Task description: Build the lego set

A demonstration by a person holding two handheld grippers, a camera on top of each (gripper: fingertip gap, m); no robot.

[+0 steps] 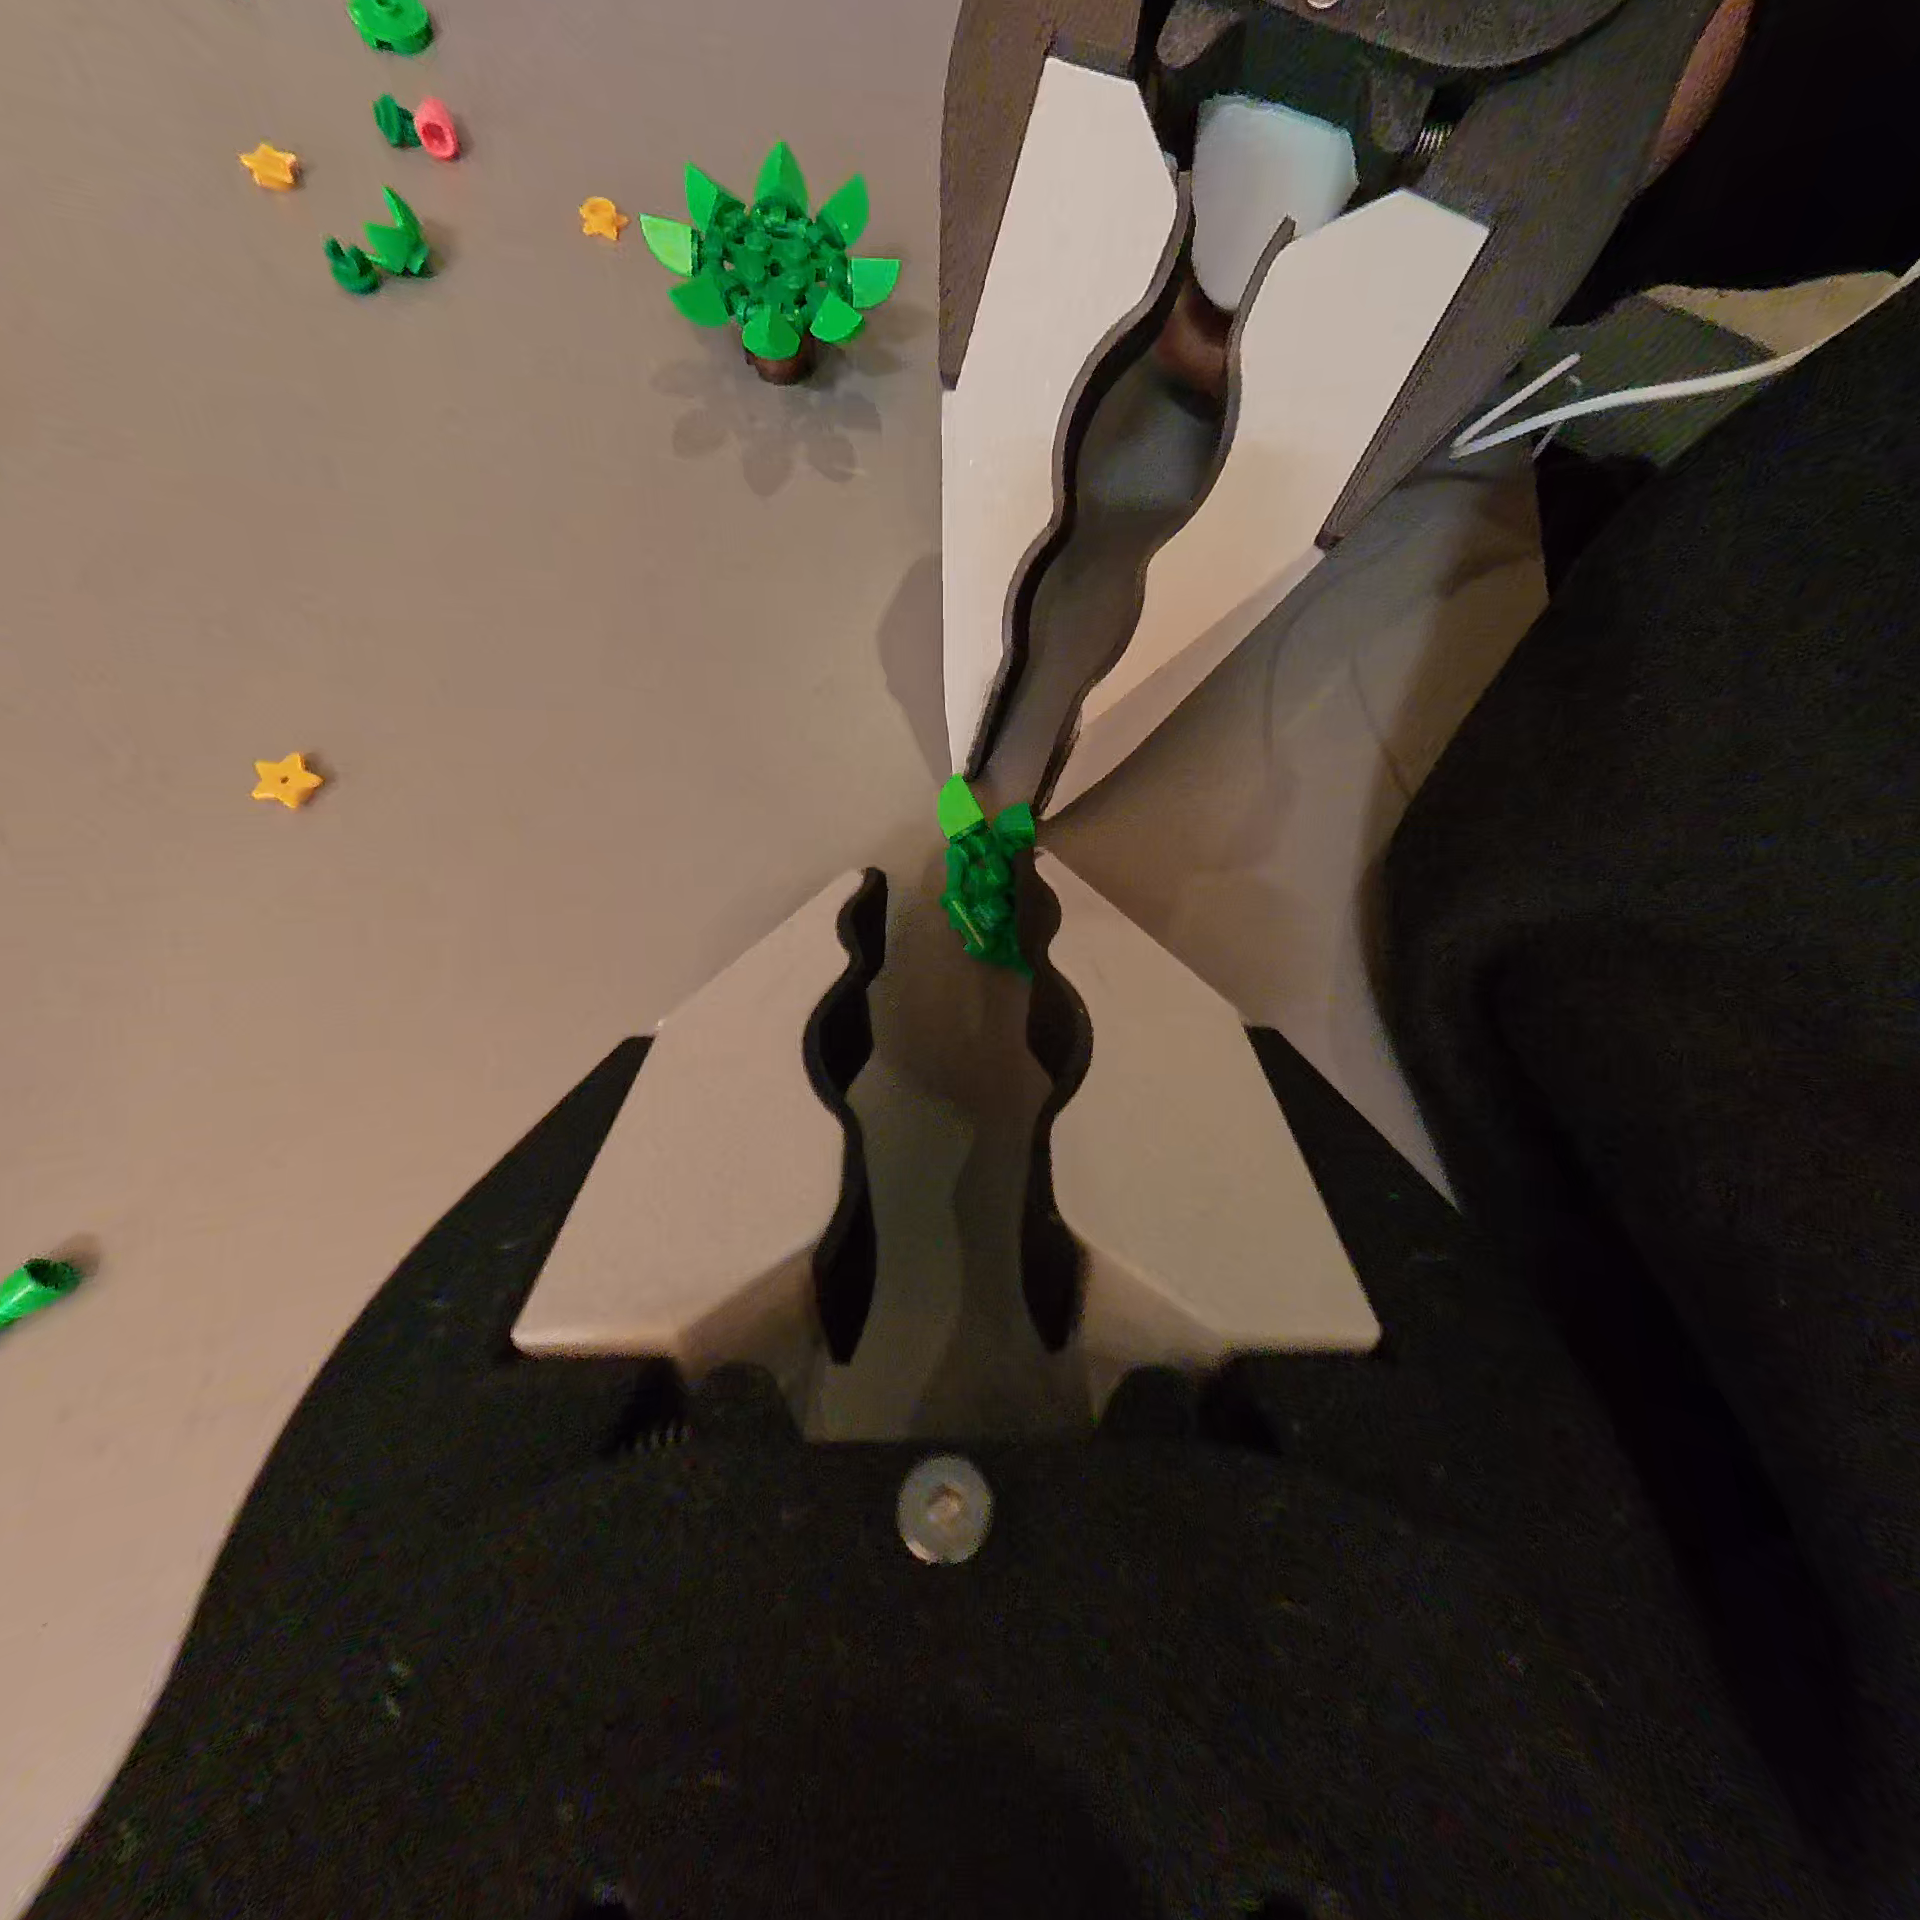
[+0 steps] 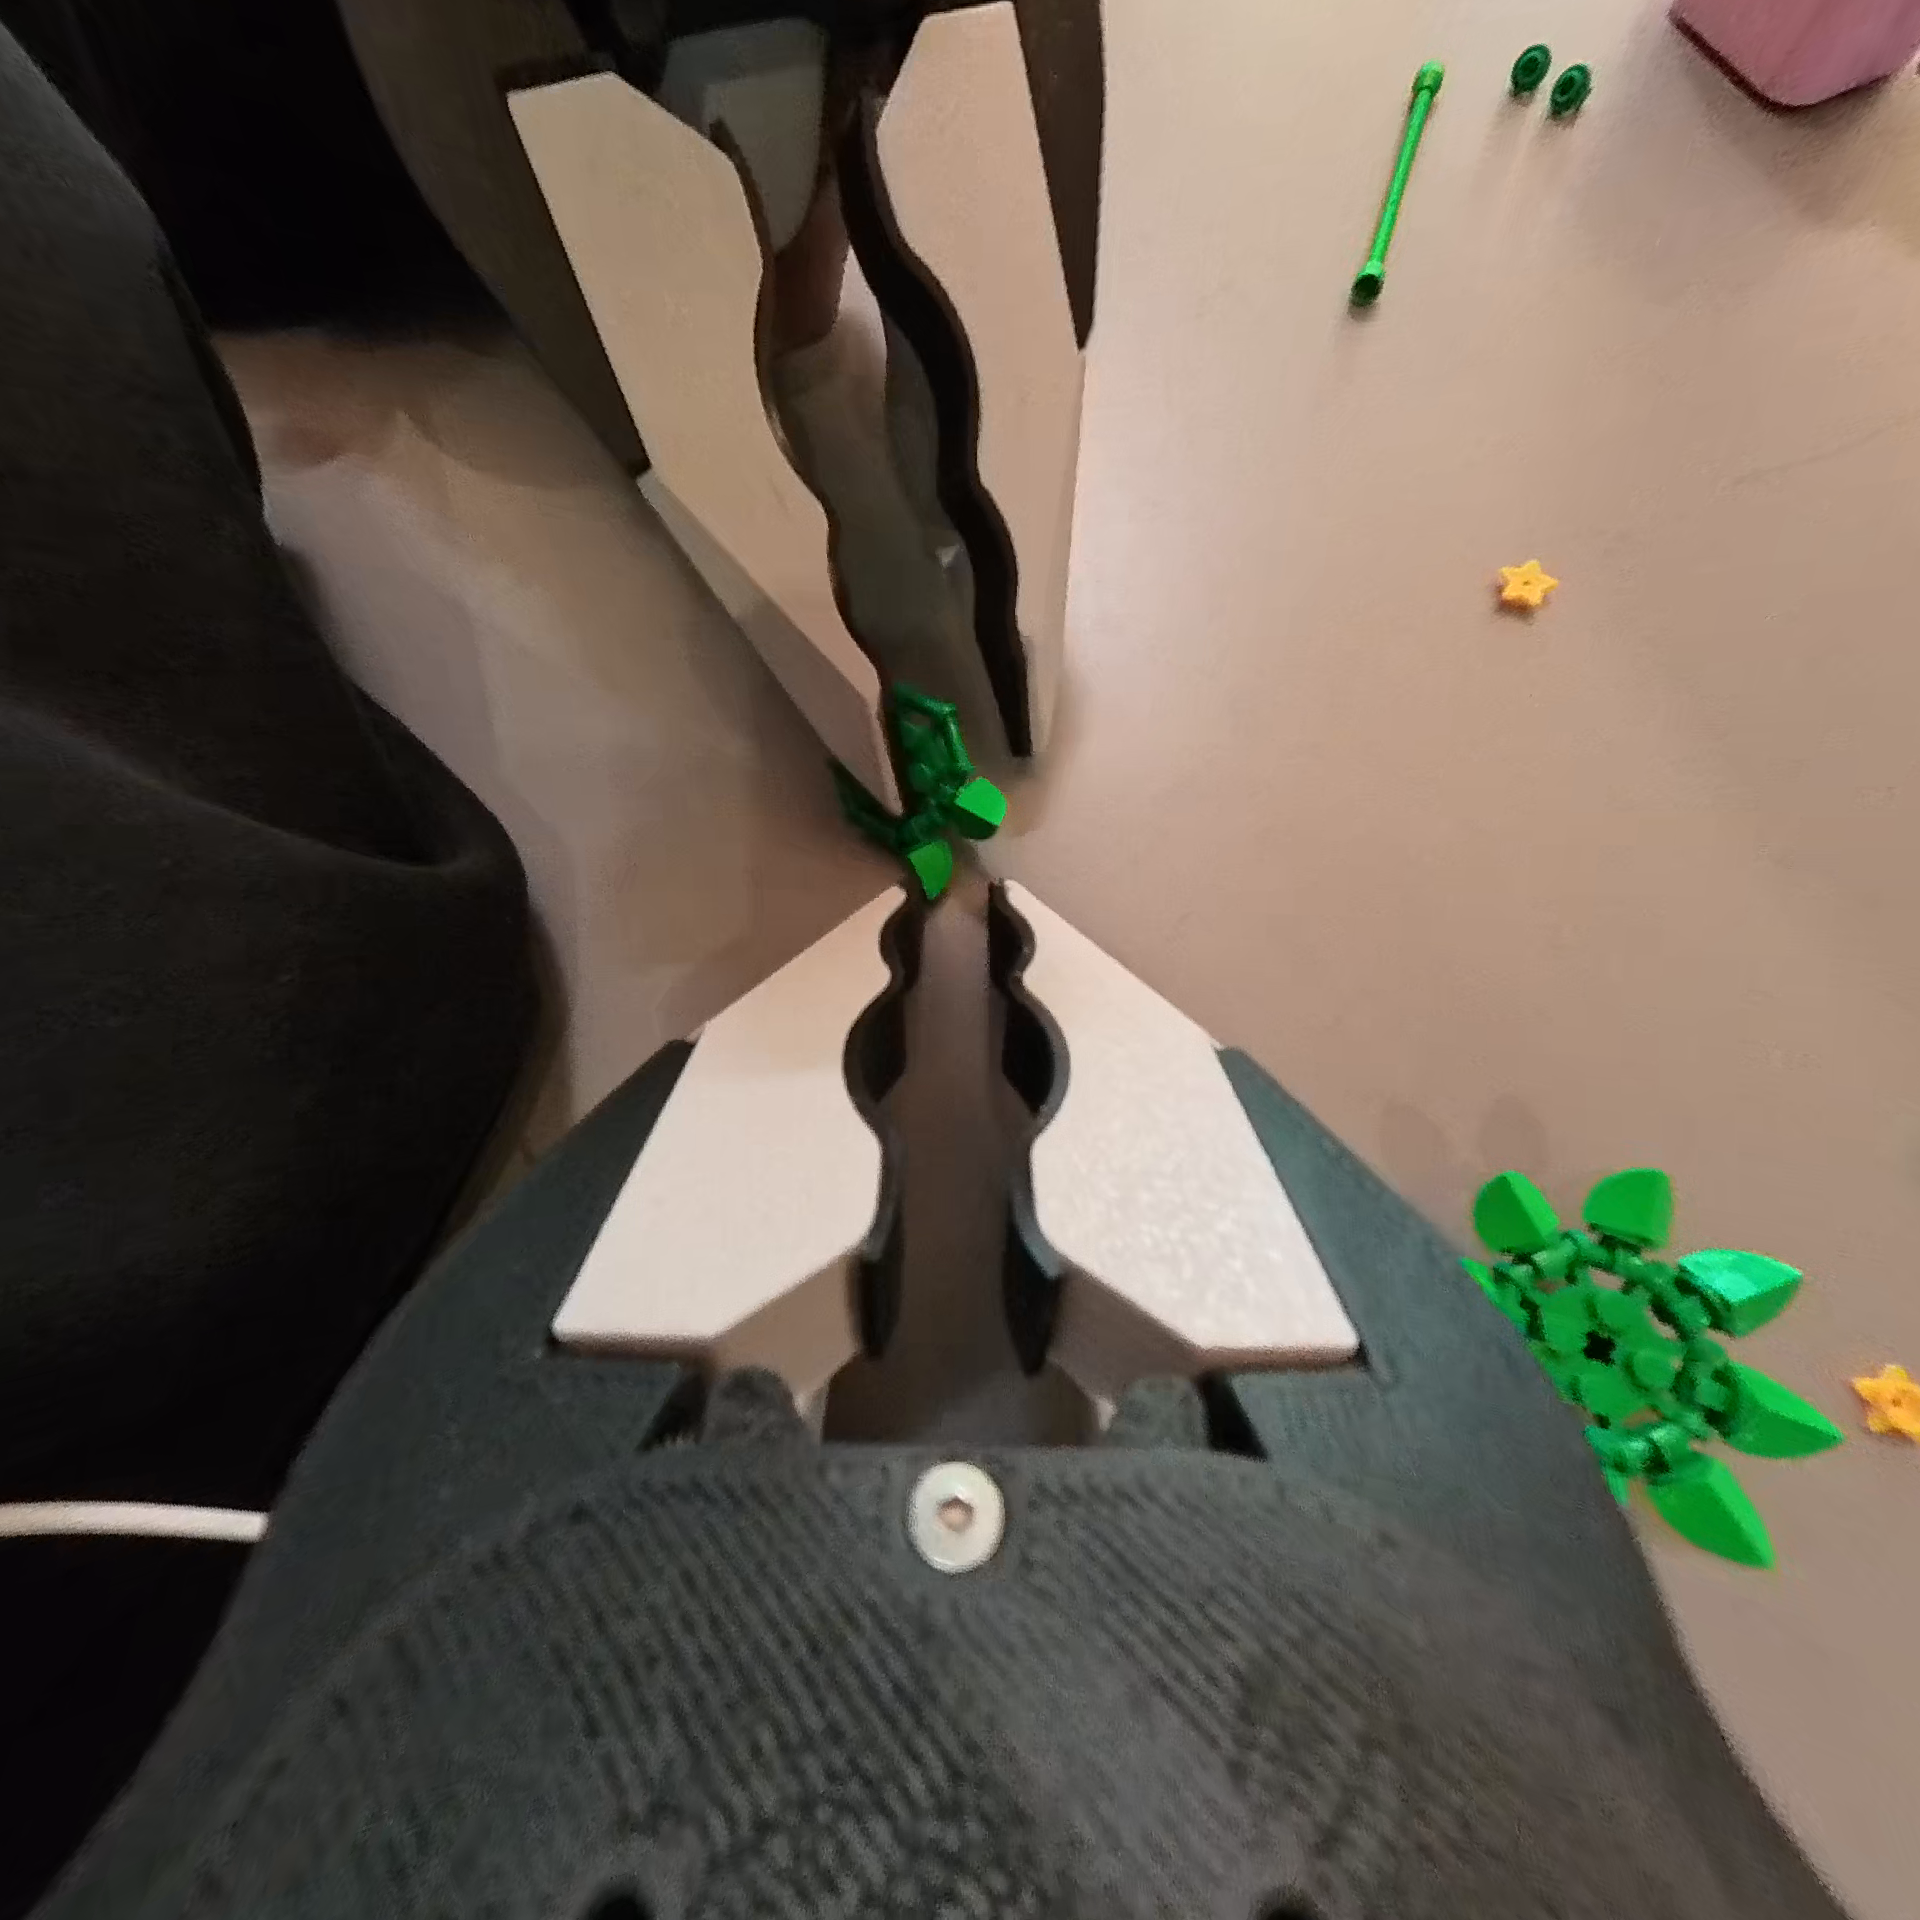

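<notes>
I see the left gripper (image 1: 961, 883) tip to tip with the right gripper (image 2: 951, 899) above the table (image 1: 468, 623). Between them is a small green leaf cluster (image 1: 982, 883). In the left wrist view the cluster lies against the left gripper's right finger, jaws narrowed around it; looks like a pinch, though the left pad seems to stand slightly off. The right gripper's tips are nearly together right at the cluster's leaf end (image 2: 930, 868); the blur there means I cannot tell whether it is actually clamping.

Farther out on the table: finished green leaf rosette (image 1: 774, 265) standing on a brown base, yellow star pieces (image 1: 286, 779), small green sprigs (image 1: 384, 249), a pink flower piece (image 1: 436, 127). Right wrist view adds a green rod (image 2: 1397, 187) and two small round green pieces (image 2: 1548, 78).
</notes>
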